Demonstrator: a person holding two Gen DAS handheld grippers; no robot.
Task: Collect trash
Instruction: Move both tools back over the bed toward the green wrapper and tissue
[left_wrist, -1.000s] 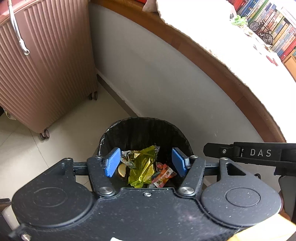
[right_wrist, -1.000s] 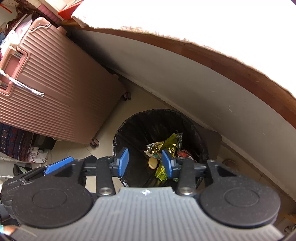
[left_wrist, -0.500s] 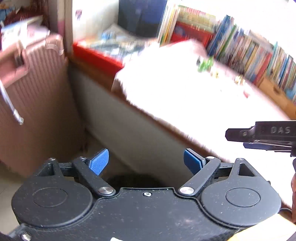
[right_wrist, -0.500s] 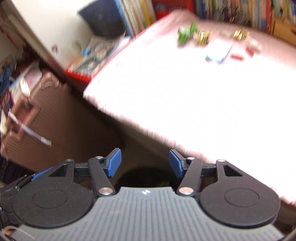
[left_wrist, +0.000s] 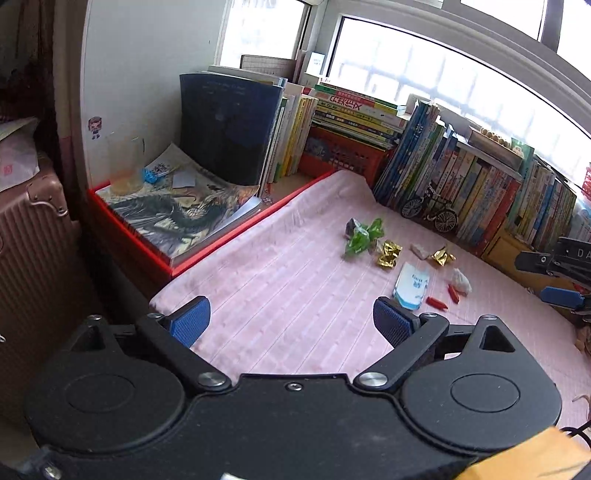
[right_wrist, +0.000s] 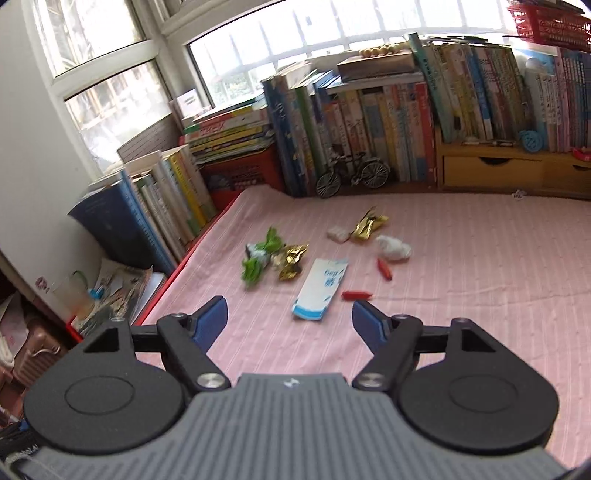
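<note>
— Where is the trash?

— Scattered mid-way across the pink striped cloth on the counter: a green wrapper, a gold wrapper touching it, a white-and-blue packet nearer the camera, two red scraps, a crumpled white tissue, a second gold wrapper and a small white piece beside it.

— And the tongs?

— The left tongs are spread wide with nothing between the blue pads, hanging over the near edge of the cloth. The right tongs are equally wide and empty, with the packet just ahead of them.

— Anything crowding the spot?

— Rows of books line the back, with a model bicycle in front of them. A red tray holding a magazine borders the cloth's left edge, and a pink suitcase stands further left.
</note>
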